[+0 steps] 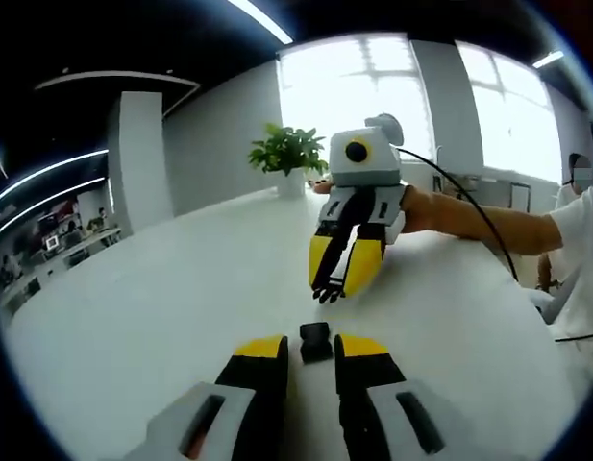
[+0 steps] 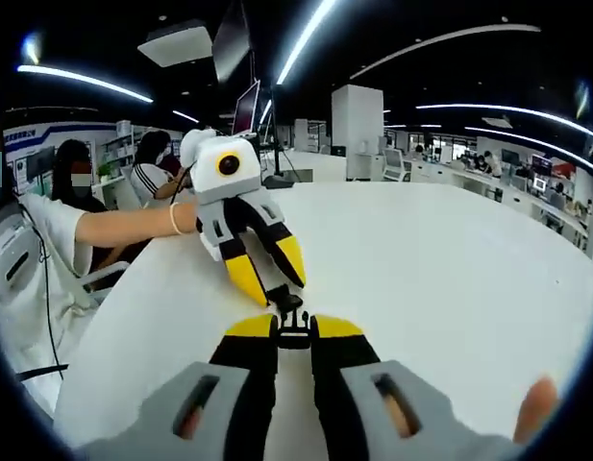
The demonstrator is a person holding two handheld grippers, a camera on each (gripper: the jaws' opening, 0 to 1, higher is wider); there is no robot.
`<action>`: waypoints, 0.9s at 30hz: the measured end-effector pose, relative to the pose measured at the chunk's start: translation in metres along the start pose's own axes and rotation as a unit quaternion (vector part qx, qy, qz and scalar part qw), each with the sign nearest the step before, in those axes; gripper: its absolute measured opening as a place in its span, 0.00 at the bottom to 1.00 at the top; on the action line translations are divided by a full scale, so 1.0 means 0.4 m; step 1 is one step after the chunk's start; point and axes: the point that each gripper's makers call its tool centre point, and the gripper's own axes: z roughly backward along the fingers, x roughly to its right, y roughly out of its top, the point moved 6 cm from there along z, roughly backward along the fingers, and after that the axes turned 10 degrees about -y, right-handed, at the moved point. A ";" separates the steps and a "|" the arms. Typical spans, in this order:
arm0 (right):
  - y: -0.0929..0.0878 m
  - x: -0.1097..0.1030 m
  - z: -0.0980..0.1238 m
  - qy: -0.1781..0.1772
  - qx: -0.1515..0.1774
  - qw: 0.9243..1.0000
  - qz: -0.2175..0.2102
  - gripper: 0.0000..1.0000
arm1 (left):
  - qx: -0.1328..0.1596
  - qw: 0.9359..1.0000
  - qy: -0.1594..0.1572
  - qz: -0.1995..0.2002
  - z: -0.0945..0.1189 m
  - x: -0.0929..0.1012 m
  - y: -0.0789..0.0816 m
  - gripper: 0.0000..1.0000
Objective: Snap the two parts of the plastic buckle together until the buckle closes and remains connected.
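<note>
Facing: two hand-held grippers, left point(image 1: 310, 348) and right point(image 2: 294, 327), each clamping one buckle half point(image 1: 316, 341).

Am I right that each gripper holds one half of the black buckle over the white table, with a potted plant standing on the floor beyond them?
Not quite: the potted plant stands on the white table, not on the floor, as the left gripper view shows. The rest holds: the left gripper grips one black buckle half, and the right gripper grips the other half.

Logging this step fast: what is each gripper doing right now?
Left gripper: shut on the socket half of the buckle.
Right gripper: shut on the pronged half of the buckle.
</note>
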 end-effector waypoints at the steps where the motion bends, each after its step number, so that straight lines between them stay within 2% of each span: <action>1: -0.001 0.000 0.000 -0.001 -0.001 1.000 -0.001 0.14 | 0.000 1.000 0.001 0.002 0.002 -0.002 -0.001 0.17; 8: -0.007 -0.013 -0.005 -0.003 -0.012 1.000 0.006 0.14 | 0.001 1.000 0.007 0.018 0.008 -0.006 -0.007 0.11; 19: -0.018 -0.052 -0.013 0.015 -0.030 0.999 0.018 0.14 | -0.002 1.000 0.007 0.014 0.010 0.002 -0.006 0.11; 23: -0.018 -0.044 -0.015 0.014 -0.031 0.999 0.018 0.14 | -0.004 1.000 0.007 0.011 0.012 -0.002 -0.004 0.11; 27: -0.016 -0.047 -0.013 0.014 -0.029 0.999 0.018 0.14 | 0.024 0.999 0.007 0.025 0.026 -0.005 0.012 0.11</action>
